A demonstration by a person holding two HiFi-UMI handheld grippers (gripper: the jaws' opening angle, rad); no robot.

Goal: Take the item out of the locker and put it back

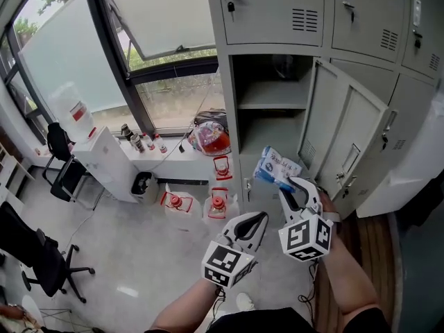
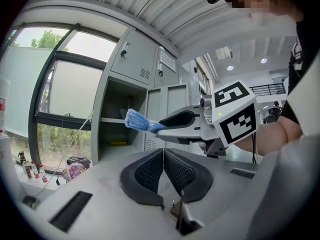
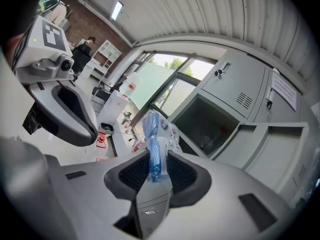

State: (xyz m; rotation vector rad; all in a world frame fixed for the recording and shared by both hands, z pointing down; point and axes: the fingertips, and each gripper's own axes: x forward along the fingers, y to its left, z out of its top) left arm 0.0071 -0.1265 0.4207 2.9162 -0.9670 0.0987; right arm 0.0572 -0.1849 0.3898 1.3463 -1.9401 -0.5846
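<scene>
A blue-and-white plastic packet (image 1: 276, 166) is clamped in my right gripper (image 1: 293, 184), held in the air just in front of the open grey locker (image 1: 272, 109). In the right gripper view the packet (image 3: 153, 143) stands upright between the two black pads, with the locker's open compartment (image 3: 212, 129) beyond it. My left gripper (image 1: 258, 218) hangs lower and to the left with nothing in it. In its own view the pads (image 2: 150, 168) meet, and the packet (image 2: 137, 120) sticks out of the right gripper (image 2: 172, 125) toward the locker shelves (image 2: 119, 120).
The locker door (image 1: 347, 141) swings open to the right. Water jugs with red caps (image 1: 182, 205) and red lamps (image 1: 221, 166) stand on the floor left of the locker. A bag (image 1: 210, 137) lies on the sill. Office chairs (image 1: 43, 262) stand far left.
</scene>
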